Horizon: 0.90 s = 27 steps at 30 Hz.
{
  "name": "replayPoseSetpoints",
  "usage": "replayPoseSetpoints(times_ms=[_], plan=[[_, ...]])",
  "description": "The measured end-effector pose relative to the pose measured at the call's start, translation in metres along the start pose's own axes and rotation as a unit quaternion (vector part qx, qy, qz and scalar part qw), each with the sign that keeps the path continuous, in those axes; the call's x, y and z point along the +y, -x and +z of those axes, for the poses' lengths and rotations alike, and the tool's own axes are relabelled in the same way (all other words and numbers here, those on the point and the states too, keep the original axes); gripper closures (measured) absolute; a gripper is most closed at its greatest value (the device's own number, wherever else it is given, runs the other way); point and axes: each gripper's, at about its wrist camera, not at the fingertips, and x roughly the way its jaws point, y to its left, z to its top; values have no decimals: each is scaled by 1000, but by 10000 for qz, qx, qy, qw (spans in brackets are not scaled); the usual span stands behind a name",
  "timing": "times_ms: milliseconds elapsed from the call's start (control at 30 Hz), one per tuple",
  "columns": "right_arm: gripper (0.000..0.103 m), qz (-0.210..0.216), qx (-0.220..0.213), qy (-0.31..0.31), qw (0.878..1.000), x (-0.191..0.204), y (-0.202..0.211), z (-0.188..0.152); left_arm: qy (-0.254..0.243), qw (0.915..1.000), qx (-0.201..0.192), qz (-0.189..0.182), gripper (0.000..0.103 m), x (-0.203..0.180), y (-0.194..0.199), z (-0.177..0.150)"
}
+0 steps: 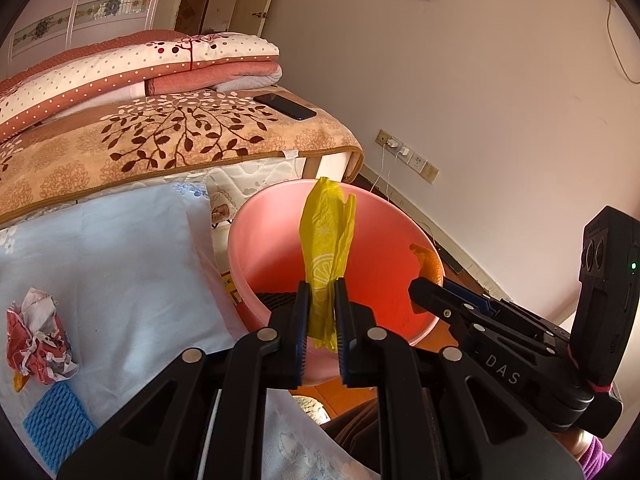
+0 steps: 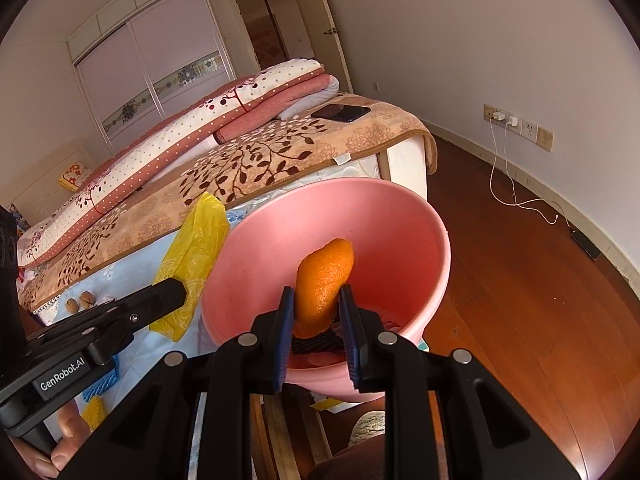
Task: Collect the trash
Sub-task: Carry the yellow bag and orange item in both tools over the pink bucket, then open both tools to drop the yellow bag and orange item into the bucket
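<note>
My left gripper [image 1: 322,312] is shut on a yellow plastic wrapper [image 1: 326,240] that stands up between the pads, held over the pink basin [image 1: 256,240]. In the right wrist view my right gripper [image 2: 316,314] is shut on a piece of orange peel [image 2: 322,280], also above the pink basin [image 2: 400,216]. The right gripper [image 1: 434,298] shows at the basin's right side in the left wrist view, with the peel [image 1: 428,260] at its tip. The left gripper [image 2: 168,288] and yellow wrapper [image 2: 196,248] appear left of the basin. A crumpled red-and-white paper ball [image 1: 38,340] lies on the light blue sheet.
The basin sits beside the bed, whose edge carries a light blue sheet [image 1: 120,248], a blue knitted cloth [image 1: 56,420] and two nuts [image 2: 78,302]. A phone [image 1: 284,106] lies on the brown leaf blanket. Wooden floor [image 2: 520,300] with charger cables [image 2: 508,176] spreads right.
</note>
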Motion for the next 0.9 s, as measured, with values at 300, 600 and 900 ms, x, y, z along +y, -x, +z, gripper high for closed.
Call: replayPoseSetpoints(times_ms=[300, 600, 900], plan=[[80, -32, 33, -69, 10000, -8, -11, 1, 113, 9998, 135, -91, 75, 1, -15, 2], [66, -111, -23, -107, 9999, -9, -11, -1, 251, 9996, 122, -102, 69, 9, -11, 2], [56, -92, -129, -37, 9999, -1, 3, -3, 184, 9998, -86, -14, 69, 10, 10, -1]])
